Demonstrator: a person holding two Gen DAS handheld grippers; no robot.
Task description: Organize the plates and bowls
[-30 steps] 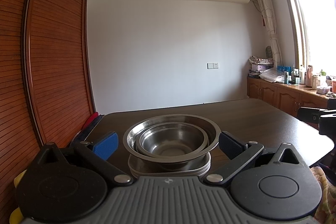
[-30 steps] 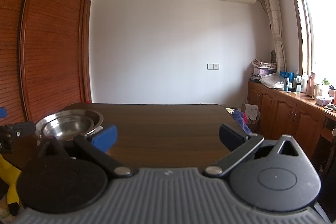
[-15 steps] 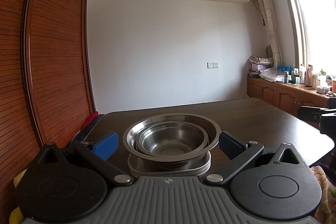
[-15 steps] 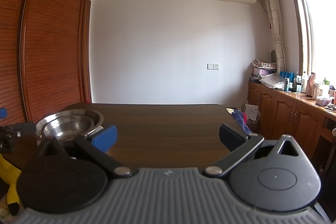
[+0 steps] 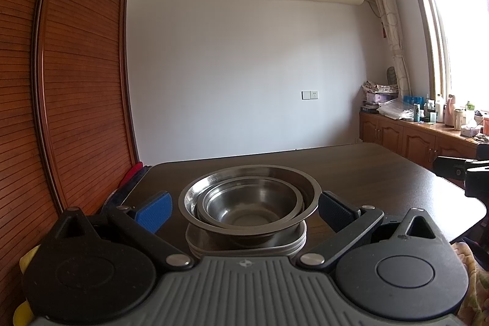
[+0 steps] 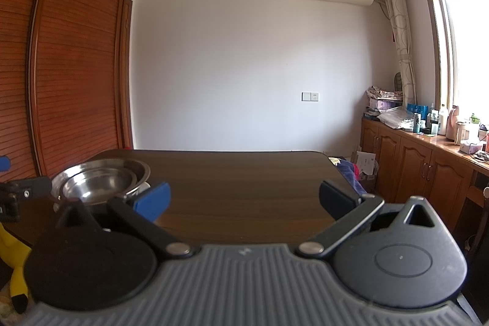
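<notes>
over the near edge of the dark brown wooden table, the left gripper sits level, pointing across the room, its blue-padded fingers spread wide to either side of the dishes and touching nothing. a small stainless steel bowl is nested inside a large stainless steel bowl, and both rest on a stack of flat metal plates right in front of this gripper. the right gripper is held level over the bare table further right, fingers equally spread and empty; from its camera the bowls lie off to the left. a slatted wooden wardrobe stands at the left; cluttered wooden cabinets run under the window.
</notes>
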